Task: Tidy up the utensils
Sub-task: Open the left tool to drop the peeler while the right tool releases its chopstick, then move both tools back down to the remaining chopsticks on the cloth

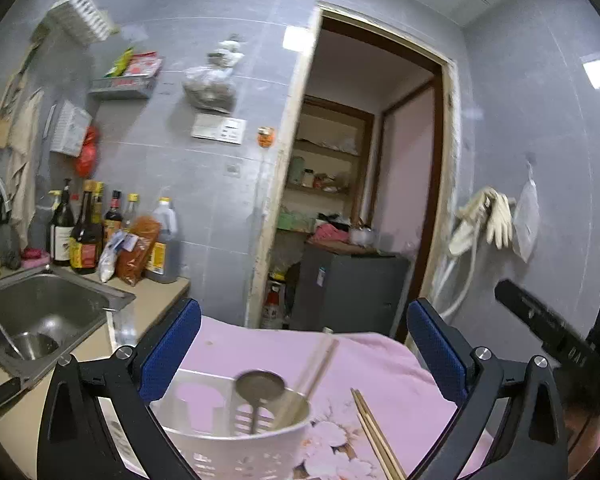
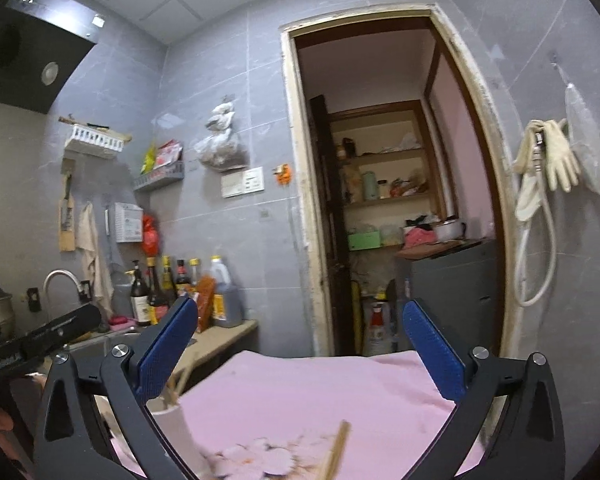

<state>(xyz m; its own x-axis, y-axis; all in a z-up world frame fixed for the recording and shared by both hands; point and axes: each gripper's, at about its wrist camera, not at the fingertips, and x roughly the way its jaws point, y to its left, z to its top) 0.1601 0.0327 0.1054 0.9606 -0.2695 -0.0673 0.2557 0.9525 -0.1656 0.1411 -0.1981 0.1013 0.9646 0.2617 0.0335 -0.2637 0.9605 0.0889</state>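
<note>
Claws, left (image 1: 304, 344) and right (image 2: 300, 344), both spread wide, empty, bottle labels (image 1: 85, 256) unreadable

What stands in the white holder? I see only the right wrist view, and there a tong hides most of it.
Observer: A metal spoon stands in the holder, bowl end up, with chopsticks leaning beside it.
Operator: Is something lying in the sink? I cannot see into it.
Observer: Yes, a metal bowl sits at the bottom of the sink.
Operator: Do the left tongs hold anything?
Observer: No. The left tongs are wide open and grip nothing.
</note>
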